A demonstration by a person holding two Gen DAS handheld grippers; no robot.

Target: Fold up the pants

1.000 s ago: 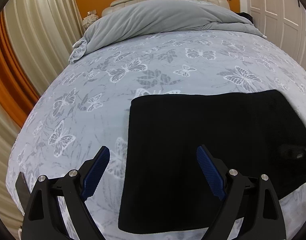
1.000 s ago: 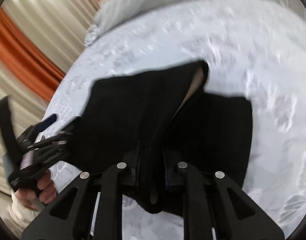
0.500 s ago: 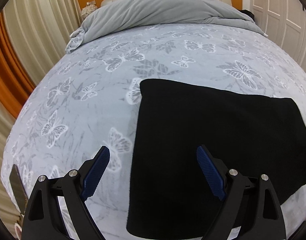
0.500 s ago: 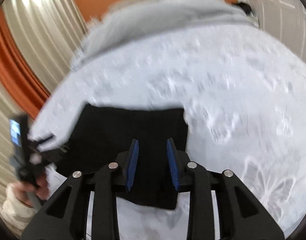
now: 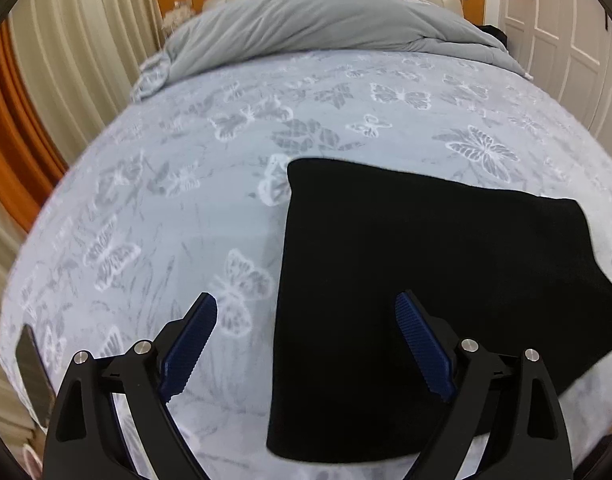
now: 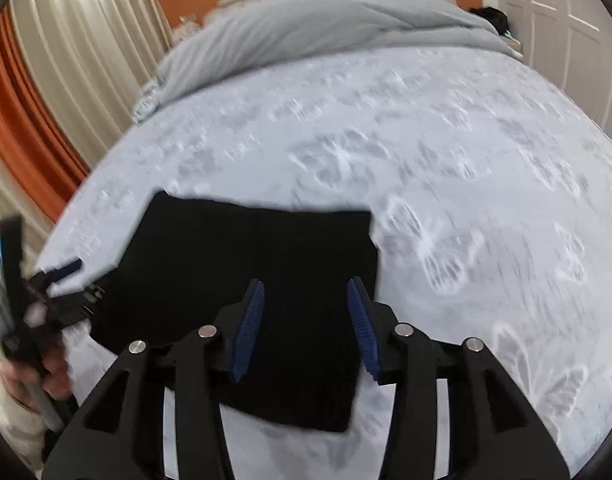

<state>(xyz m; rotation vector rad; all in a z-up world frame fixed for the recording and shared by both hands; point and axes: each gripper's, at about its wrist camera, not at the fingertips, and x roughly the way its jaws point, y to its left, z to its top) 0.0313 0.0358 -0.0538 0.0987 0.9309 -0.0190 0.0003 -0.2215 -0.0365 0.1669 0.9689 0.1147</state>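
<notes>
— Where were the pants?

— The black pants (image 5: 446,280) lay flat on the bed (image 5: 185,208), folded into a compact rectangle on the butterfly-print sheet (image 6: 466,168), toward the near side of the mattress. A grey duvet (image 5: 318,24) was bunched up at the headboard end, well apart from them.

— And the left gripper (image 5: 306,344)?

— Spread wide and holding nothing. It hung above the left edge of the fold, one blue pad over the sheet, the other over the black cloth.

— The right gripper (image 6: 303,320)?

— Its jaws were opening, the blue pads apart over the right part of the pants; nothing was pinched between them. That view was blurred.

— Anything else in sight?

— In the right wrist view, a hand (image 6: 45,372) at the far left grasped the other gripper's handle, beside cream curtains (image 6: 85,40).
</notes>
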